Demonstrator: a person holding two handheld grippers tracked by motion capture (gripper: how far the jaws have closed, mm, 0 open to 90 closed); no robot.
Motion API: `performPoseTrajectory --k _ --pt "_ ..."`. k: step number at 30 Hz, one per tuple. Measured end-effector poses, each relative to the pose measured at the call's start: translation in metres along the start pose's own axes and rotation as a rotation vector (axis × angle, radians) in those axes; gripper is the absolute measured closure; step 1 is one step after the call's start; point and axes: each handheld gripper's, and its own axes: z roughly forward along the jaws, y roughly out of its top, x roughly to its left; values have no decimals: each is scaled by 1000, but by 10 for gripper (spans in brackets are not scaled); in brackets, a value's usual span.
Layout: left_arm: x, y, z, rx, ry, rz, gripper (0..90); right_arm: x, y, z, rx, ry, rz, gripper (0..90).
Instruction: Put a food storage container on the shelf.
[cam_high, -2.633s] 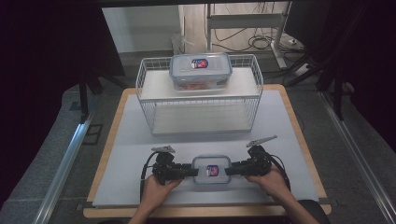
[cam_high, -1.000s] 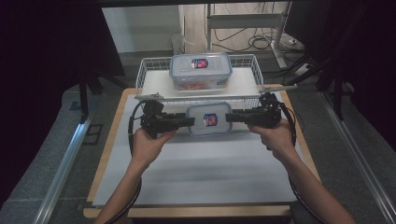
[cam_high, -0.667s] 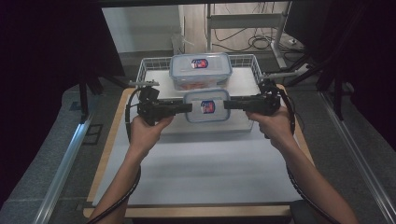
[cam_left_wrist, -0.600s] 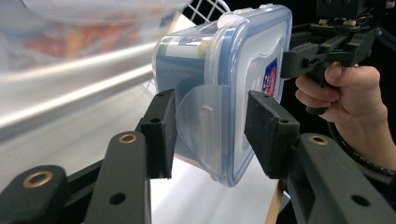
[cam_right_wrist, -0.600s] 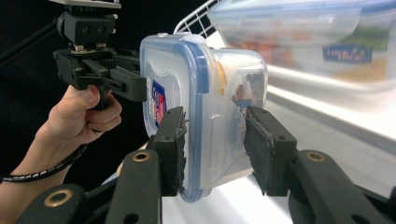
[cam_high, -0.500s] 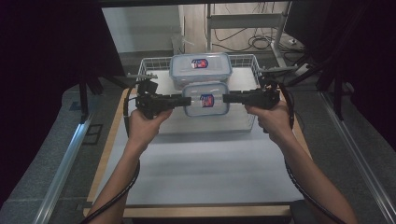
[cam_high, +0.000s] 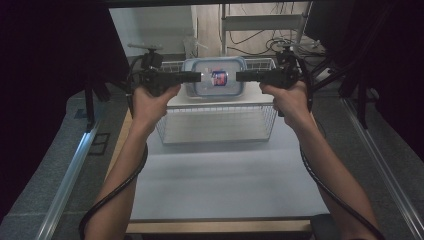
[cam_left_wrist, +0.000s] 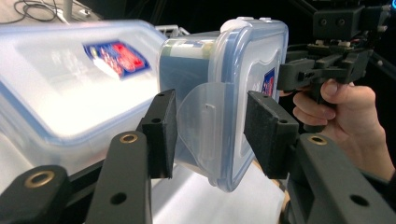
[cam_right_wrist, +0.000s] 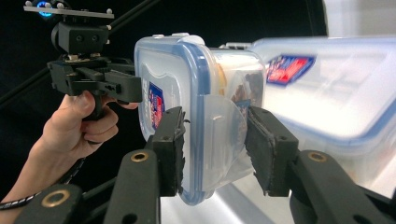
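A clear plastic container (cam_high: 215, 77) with a blue-rimmed lid and a red and blue label hangs in the air over the white wire rack (cam_high: 215, 122). My left gripper (cam_high: 196, 76) is shut on its left end, pads clamped beside the latch flap (cam_left_wrist: 210, 121). My right gripper (cam_high: 240, 76) is shut on the opposite end (cam_right_wrist: 215, 140). A second, similar container (cam_left_wrist: 70, 84) (cam_right_wrist: 327, 93) lies on the rack top just behind and below the held one. Each gripper view shows the other hand's gripper (cam_left_wrist: 322, 70) (cam_right_wrist: 93, 79) beyond the held container.
The rack stands at the far end of a white table mat (cam_high: 225, 170) with a wooden border. Dark curtains flank both sides. Metal rails run along the floor left and right. Shelving and cables sit behind the rack.
Both grippers have carried the container from the near part of the table up and away, to the height of the rack top, in front of the second container.
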Motion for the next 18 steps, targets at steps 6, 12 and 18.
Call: performPoseTrajectory --k 6,12,18 --pt "10 17 8 -10 14 -29 552 -13 18 5 -23 5 38 573" --pt "24 23 16 -17 23 -66 548 -29 26 14 -22 4 71 573" --pt "36 21 22 -13 29 -98 545 -41 27 22 -16 3 97 573"
